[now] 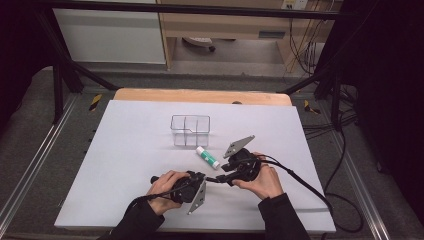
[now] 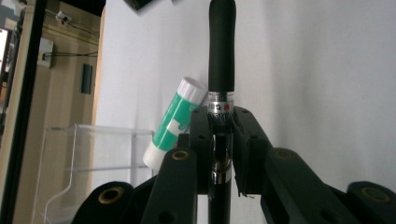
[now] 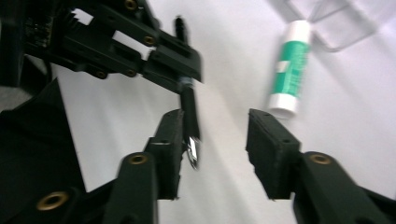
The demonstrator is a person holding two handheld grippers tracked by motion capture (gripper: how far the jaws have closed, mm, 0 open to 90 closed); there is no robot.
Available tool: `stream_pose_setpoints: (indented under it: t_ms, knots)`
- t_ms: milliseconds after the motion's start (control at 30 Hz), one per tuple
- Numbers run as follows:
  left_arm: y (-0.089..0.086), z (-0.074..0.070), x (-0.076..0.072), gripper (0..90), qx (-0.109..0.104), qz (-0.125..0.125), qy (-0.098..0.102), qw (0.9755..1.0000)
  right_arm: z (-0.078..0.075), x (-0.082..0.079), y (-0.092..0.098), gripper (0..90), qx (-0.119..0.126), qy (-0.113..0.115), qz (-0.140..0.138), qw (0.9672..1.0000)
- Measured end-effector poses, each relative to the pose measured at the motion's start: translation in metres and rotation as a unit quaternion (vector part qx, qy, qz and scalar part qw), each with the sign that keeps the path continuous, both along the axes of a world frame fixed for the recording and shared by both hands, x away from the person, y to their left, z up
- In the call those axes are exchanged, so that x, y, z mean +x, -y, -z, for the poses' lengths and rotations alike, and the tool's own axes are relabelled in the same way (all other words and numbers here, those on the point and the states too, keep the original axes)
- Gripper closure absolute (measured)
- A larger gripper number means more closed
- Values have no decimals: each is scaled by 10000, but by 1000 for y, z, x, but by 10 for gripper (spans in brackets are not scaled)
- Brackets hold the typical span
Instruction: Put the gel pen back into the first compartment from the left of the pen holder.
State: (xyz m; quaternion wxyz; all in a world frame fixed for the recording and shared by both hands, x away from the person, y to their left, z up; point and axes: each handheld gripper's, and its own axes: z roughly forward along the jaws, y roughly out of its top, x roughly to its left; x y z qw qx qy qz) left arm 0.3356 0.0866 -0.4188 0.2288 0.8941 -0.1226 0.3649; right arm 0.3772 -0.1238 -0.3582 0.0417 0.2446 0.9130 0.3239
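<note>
Left gripper [image 1: 207, 178], nearest the table's 6 o'clock edge, pinches a black pen [image 2: 220, 65] at its silver band. Right gripper [image 3: 212, 140], jaws spread, straddles the free end. Pen looks light, stiff, slick: grip the barrel. Glue stick [image 1: 207, 157] lies toward 12 o'clock, beside the clear organizer [image 1: 190, 130].

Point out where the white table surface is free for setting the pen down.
Free: the wide stretch left of the clear organizer, and the far strip behind it. Crowded: the near centre, where left gripper, right gripper, black pen and glue stick cluster.
</note>
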Motion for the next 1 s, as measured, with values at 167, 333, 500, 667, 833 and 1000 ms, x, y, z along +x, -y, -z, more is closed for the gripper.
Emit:
stream_pose_setpoints:
  t_ms: [167,333,500,667,833,1000]
  knots:
    - [-7,0,3,785,-48,-168,-97,9998,2,1,18,382,251,150,274,9992]
    - [-13,-2,6,784,-184,-363,-255,9988,10,2,34,304,392,246,496,9977]
    - [-22,-5,10,784,-394,-614,-435,9964,21,2,48,211,657,329,815,9940]
    - [-30,-7,14,784,-668,-871,-594,9922,30,3,58,132,678,469,1069,9908]
    - [-37,-11,15,784,-1036,-1089,-790,9855,38,5,68,85,669,457,1269,9886]
    - [-43,-15,17,785,-1366,-1311,-993,9769,45,5,76,27,617,409,1352,9880]
